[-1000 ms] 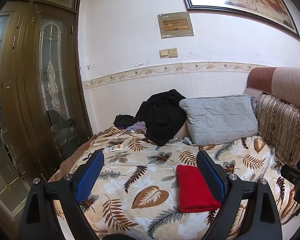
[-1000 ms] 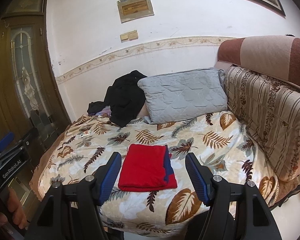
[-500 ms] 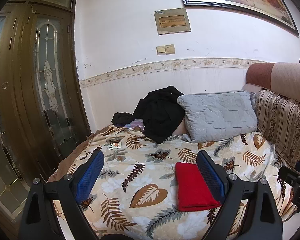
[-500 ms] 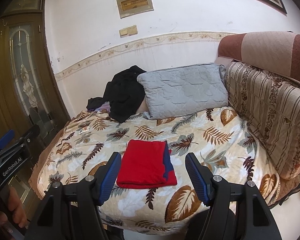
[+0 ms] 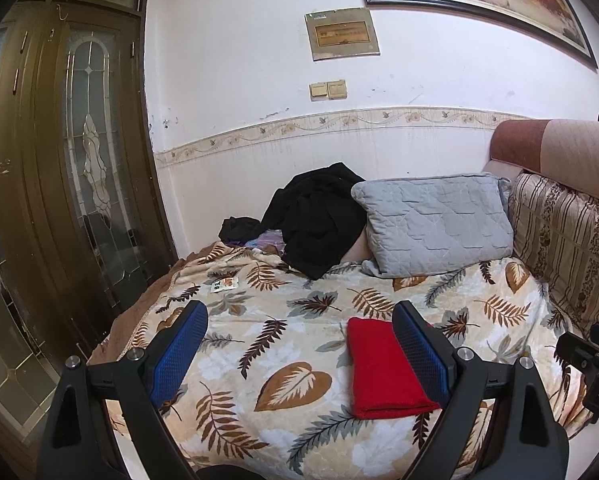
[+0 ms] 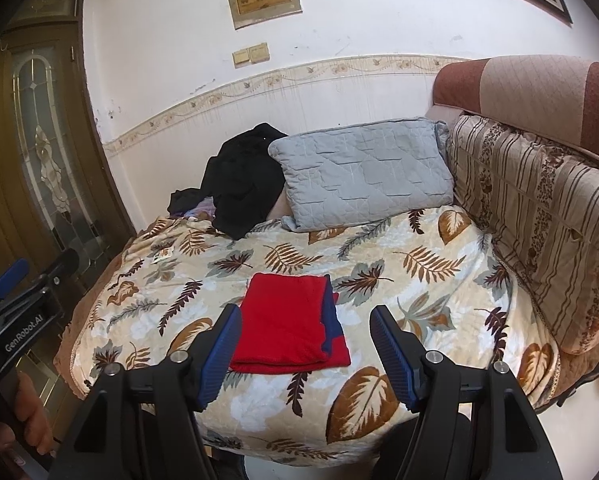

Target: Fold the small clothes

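Two grippers, one garment: I hold both clear of the bed, nothing between either pair of fingers.

Left wrist view, my left gripper: fingers spread wide and empty, above the near edge of the leaf-print blanket.
Left wrist view, the garment: the red folded cloth lies flat on the blanket, partly behind my right-hand finger, apart from the pads.
Left wrist view, further back: a black heap of clothes leans beside the grey pillow, well apart from the red piece.

Right wrist view, my right gripper: fingers apart, holding nothing, the red cloth framed between them but lying further off on the blanket.
Right wrist view, the fold: edges look fairly square, with a blue layer showing along its right side.
Right wrist view, my left gripper: at the picture's left edge, in my left hand.

Step in hand, as I judge it: this piece looks finished; the black heap is probably next.
Doing it well: I would leave the red stack alone, take one garment from the heap by its edge, and spread it flat on bare blanket before creasing.
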`<state>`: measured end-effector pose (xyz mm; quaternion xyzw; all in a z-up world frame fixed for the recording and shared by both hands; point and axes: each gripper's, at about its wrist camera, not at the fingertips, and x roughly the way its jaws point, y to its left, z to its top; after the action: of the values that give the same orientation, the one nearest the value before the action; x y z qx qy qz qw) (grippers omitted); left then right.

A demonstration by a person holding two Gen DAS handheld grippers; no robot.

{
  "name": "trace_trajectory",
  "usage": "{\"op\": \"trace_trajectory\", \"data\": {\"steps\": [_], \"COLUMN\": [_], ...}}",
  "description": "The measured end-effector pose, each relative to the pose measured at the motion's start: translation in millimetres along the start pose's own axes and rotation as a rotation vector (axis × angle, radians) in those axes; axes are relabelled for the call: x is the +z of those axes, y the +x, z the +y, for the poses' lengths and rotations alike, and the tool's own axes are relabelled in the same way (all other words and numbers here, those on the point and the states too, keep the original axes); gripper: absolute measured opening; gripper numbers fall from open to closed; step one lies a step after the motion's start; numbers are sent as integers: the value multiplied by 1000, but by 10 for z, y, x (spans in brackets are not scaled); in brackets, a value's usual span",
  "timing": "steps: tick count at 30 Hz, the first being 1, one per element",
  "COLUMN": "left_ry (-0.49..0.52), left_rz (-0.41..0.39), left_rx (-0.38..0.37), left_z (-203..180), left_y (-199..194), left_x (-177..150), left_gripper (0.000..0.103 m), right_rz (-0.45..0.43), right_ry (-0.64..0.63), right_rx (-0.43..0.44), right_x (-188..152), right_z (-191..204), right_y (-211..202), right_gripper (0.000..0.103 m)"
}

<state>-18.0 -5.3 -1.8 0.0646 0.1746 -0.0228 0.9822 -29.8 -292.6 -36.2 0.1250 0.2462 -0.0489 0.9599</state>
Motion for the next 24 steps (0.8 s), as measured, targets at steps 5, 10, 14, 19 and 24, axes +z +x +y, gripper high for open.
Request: {"op": "trace_trajectory", "data": {"steps": [5, 10, 14, 19, 24], "left_ry": [11, -3, 0, 1, -6], "left_rz": [-1, -8, -7, -2, 10], "left_rx": [-4, -3, -5, -11, -13], "left_z": [-18, 22, 23, 30, 56], "left_y": [16, 17, 54, 94, 199], "left_x": [5, 11, 15, 13, 29], "left_gripper": [93, 93, 93, 93, 93], "right_rz": [1, 7, 7, 12, 21], "right_ry": [-7, -7, -5, -10, -22], "right_rx": [-3, -3, -5, -7, -14], "right_x": [-17, -10, 12, 21, 46], "right_z": [13, 13, -1, 5, 63], "right_y": [-1, 23, 52, 90, 171], "right_gripper": [70, 70, 70, 70, 70]}}
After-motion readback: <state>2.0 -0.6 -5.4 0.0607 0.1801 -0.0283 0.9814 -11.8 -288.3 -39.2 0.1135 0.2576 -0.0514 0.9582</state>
